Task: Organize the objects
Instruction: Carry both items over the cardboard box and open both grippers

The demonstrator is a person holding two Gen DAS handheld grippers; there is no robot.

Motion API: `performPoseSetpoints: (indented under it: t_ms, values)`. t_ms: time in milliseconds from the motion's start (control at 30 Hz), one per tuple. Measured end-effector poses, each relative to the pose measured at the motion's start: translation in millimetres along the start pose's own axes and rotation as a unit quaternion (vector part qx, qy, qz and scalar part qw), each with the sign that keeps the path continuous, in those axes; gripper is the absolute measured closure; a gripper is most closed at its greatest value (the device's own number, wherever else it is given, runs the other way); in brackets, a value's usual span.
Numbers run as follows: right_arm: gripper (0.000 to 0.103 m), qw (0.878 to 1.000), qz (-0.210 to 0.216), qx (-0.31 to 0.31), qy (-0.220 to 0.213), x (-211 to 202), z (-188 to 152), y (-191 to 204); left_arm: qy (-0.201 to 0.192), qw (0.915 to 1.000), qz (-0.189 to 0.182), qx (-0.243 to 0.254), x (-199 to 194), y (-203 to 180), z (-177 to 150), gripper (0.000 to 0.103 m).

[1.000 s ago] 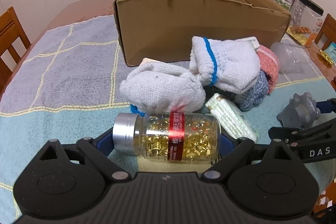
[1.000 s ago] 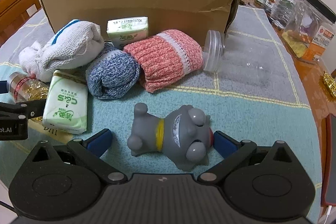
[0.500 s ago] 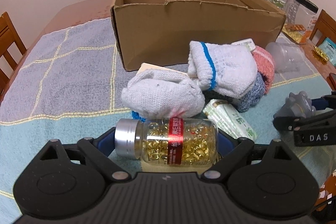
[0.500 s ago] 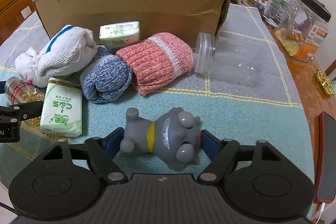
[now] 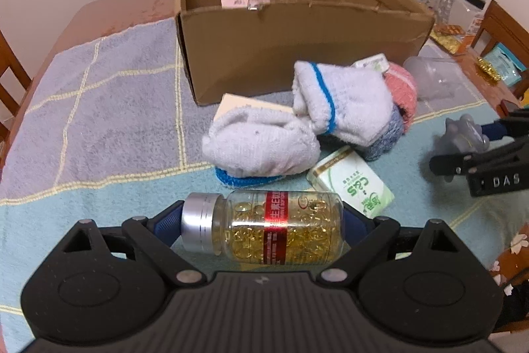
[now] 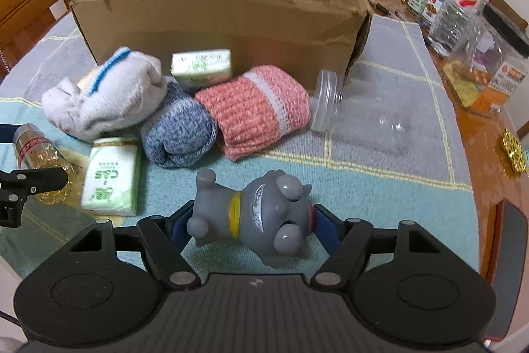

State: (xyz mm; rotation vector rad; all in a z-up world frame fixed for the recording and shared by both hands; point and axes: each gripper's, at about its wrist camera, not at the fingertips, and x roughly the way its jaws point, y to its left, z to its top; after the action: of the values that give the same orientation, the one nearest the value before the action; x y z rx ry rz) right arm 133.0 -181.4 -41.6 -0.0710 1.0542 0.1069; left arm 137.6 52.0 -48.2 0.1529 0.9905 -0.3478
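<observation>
In front of the cardboard box (image 6: 218, 22):
Right gripper (image 6: 248, 220): jaws just closed, now clamping the grey toy (image 6: 254, 217).
Left gripper (image 5: 261, 220): grasping the capsule bottle (image 5: 264, 227), raised slightly.
Meaning: both likely ready for boxing.

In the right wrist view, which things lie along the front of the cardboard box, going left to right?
White sock → blue sock → pink sock → clear jar, on its side.

Four rolled socks (image 6: 254, 111), two tissue packs (image 6: 110, 176), one box (image 6: 218, 28)
</observation>
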Motion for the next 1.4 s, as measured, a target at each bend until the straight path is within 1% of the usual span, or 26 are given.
performPoseSetpoints:
  t_ms: [133,200,333,467,533,733,900,967,1033,1067,1100,1133,1167,1267,1400]
  values:
    - [0.025,1.0,0.016,-0.009,-0.006,-15,11,-1,-0.003,0.9996,-0.029,0.001,-16,6,13,0.01]
    - [0.025,1.0,0.024,-0.015,-0.01,-21,18,-2,-0.009,0.9994,-0.034,0.002,-24,9,23,0.01]
    - [0.025,0.999,0.035,-0.029,-0.023,-36,34,0,-0.035,0.9987,-0.036,0.013,-40,13,47,0.01]
    - [0.025,0.997,0.047,-0.046,-0.044,-50,55,4,-0.063,0.9966,-0.052,0.016,-48,19,78,0.01]
    - [0.025,0.996,0.054,-0.052,-0.055,-54,69,4,-0.07,0.9959,-0.055,0.015,-47,21,97,0.01]
    - [0.025,0.992,0.058,-0.072,-0.087,-62,110,6,-0.098,0.9941,-0.041,0.025,-36,21,148,0.01]
    - [0.025,0.989,0.064,-0.08,-0.105,-57,144,7,-0.101,0.994,-0.028,0.029,-15,24,180,0.01]
    - [0.025,0.989,0.064,-0.083,-0.108,-50,157,8,-0.099,0.9945,-0.02,0.027,-5,25,188,0.01]
    - [0.025,0.989,0.067,-0.081,-0.108,-43,168,9,-0.098,0.9946,-0.02,0.027,4,28,195,0.01]
    - [0.023,0.989,0.069,-0.078,-0.107,-39,173,10,-0.1,0.9943,-0.024,0.028,6,29,197,0.01]
    - [0.016,0.989,0.072,-0.076,-0.108,-35,176,10,-0.1,0.9943,-0.025,0.027,10,30,200,0.009]
    - [0.006,0.988,0.075,-0.073,-0.112,-32,180,9,-0.099,0.9945,-0.022,0.026,13,31,201,0.009]
    - [0.001,0.988,0.076,-0.071,-0.115,-30,182,9,-0.1,0.9946,-0.017,0.023,15,31,203,0.009]
    - [0.0,0.987,0.085,-0.071,-0.119,-26,185,9,-0.103,0.9945,-0.014,0.016,18,35,206,0.007]
    - [0.0,0.987,0.075,-0.079,-0.114,-21,186,10,-0.1,0.9948,-0.008,0.016,20,36,206,0.007]
